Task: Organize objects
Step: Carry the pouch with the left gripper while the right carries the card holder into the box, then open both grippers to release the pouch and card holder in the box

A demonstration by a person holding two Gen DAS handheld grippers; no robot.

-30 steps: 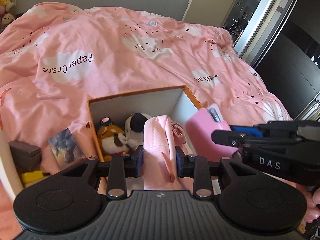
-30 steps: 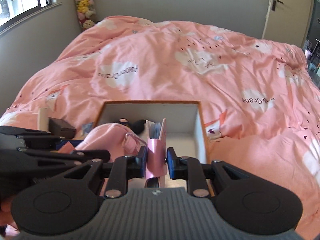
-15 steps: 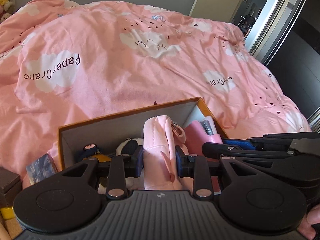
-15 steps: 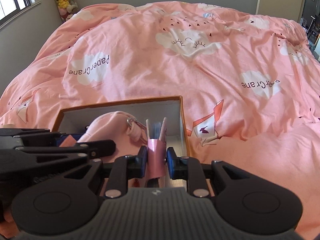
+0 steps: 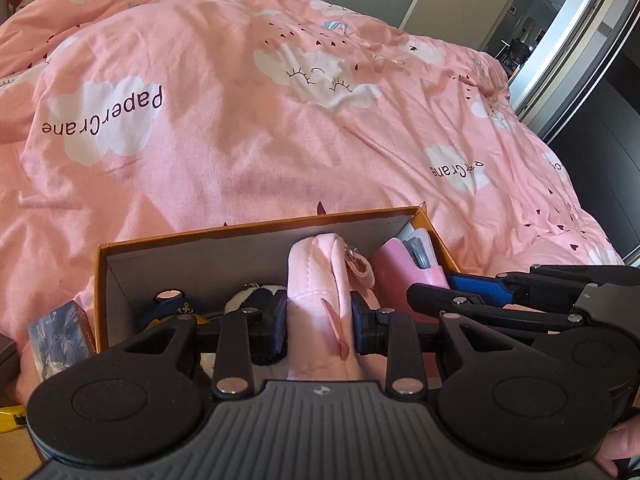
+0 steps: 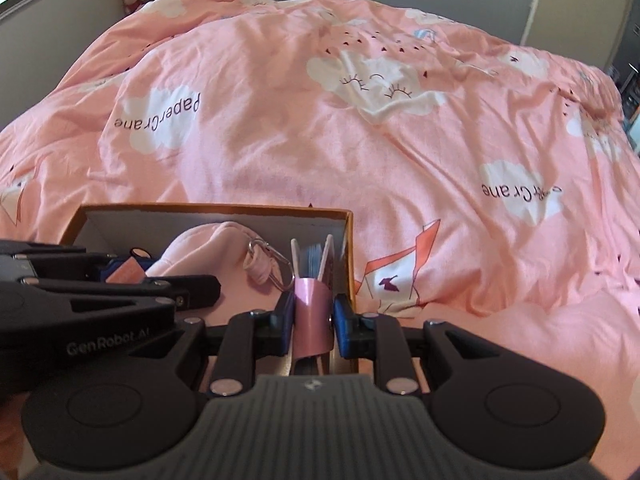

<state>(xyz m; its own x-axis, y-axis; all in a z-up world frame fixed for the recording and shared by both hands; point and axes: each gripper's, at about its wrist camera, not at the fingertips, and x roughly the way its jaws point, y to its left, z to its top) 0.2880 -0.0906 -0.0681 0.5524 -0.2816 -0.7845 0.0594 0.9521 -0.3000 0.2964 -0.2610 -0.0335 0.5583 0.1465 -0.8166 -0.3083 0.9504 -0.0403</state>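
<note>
Left tool [image 5: 319, 322] clamped on pink pouch [image 5: 320, 280]; right tool [image 6: 311, 322] clamped on pink wallet [image 6: 312, 304]. Both inside orange box [image 5: 256, 227] on bed [image 5: 240, 120].

Inside the one orange box [image 5: 256, 229]: one pink pouch [image 5: 316, 280], one pink card holder [image 6: 310, 312], two plush toys [image 5: 172, 304].

Between the left gripper's [image 5: 318, 322] matt black plastic fingers with 2 blue rubbery pads: soft pink cloth pouch [image 5: 320, 280], stitched seams, shiny metal clip [image 6: 272, 258]. Between the right gripper's [image 6: 312, 322] pads: glossy pink plastic-looking wallet [image 6: 312, 312], paper-like leaves inside. Around both: matt cardboard box [image 5: 256, 226], orange outside, grey within. Beyond: crumpled matt cotton-like duvet [image 5: 240, 120]. Left of the pouch: fuzzy plush toys [image 5: 256, 298].
</note>
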